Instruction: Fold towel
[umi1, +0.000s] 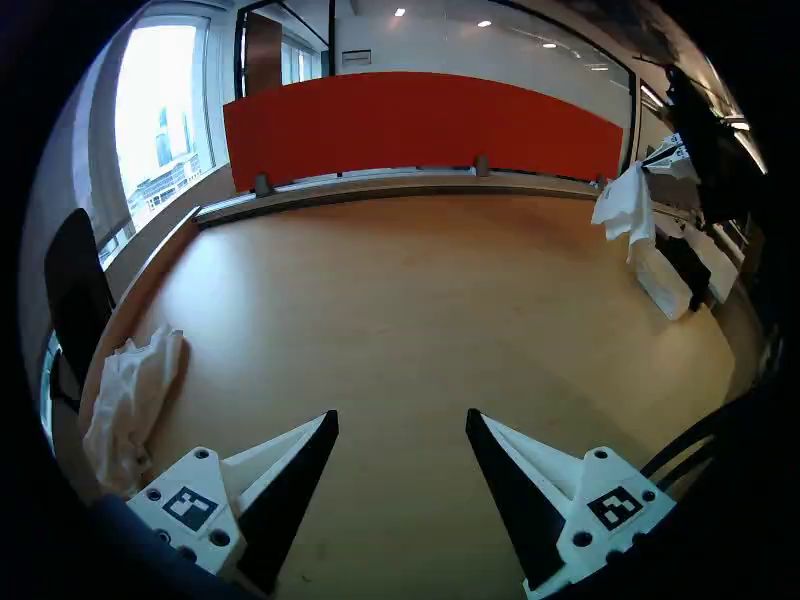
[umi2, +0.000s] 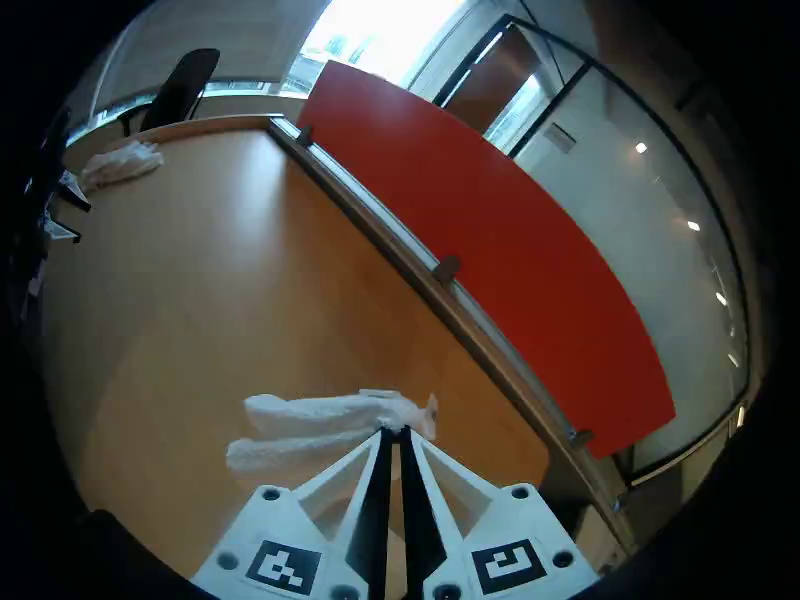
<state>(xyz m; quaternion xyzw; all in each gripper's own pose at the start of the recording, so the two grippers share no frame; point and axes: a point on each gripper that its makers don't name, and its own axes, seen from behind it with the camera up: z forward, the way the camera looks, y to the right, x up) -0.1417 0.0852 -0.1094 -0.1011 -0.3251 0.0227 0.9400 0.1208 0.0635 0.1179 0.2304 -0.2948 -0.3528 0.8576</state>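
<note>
One table (umi1: 400, 300): pale wood, broad, bare across its middle. One red partition (umi1: 420, 125) stands along its far edge. One window (umi1: 155, 120) is on the left in the left gripper view, bright. One black chair (umi1: 75, 290) sits at the table's window-side end.

Towels: two, both white.
- Towel (umi2: 320, 430): bunched into a long roll and lying on the table directly ahead of the right fingers, near the partition side. In the left gripper view the same cloth shows at the far right, hanging in a clump among white and black parts too blurred to sort out.
- Second towel (umi1: 130, 400): crumpled in a heap at the table's chair-side edge, just beside the left finger in the left gripper view and well apart from the first. Nothing touches it.

Hand-held grippers: two.
- Left hand-held gripper (umi1: 400, 420): jaws wide, bare wood between them, holding nothing. It is low over the table, tilted down and pointing across the table toward the partition.
- Right hand-held gripper (umi2: 395, 432): jaws drawn to a thin slit, tips pinching one end of the towel, the rest trailing off to the left. It is angled down at the table.
</note>
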